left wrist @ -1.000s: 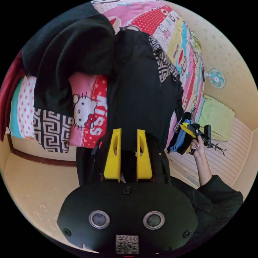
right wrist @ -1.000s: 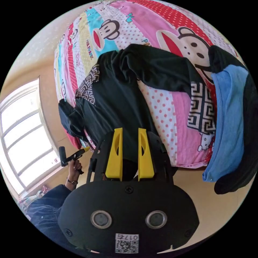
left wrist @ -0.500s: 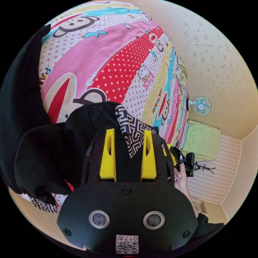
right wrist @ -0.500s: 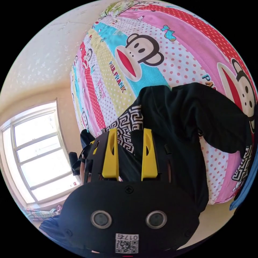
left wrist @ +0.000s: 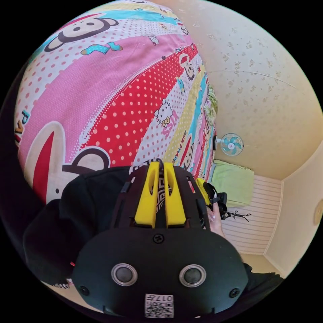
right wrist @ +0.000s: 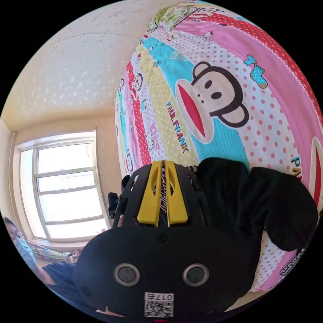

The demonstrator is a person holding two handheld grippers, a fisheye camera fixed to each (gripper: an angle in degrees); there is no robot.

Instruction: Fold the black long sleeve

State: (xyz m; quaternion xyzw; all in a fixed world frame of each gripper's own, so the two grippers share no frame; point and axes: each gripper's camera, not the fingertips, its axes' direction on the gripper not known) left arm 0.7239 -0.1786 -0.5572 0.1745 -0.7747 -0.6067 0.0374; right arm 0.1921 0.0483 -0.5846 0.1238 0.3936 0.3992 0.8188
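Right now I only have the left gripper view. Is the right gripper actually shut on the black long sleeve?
Observer: Yes, the right gripper is shut on the patterned trim of the black long sleeve.
Operator: Where's the rest of it?
Observer: Bunched beside that gripper, lying on the cartoon bedspread.
Operator: Anyone nearby?
Observer: A person is by the window.

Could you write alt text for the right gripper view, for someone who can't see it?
A yellow-jawed gripper is shut on the patterned edge of a black long sleeve lying on a bright cartoon bedspread. A sunlit window is at the left.
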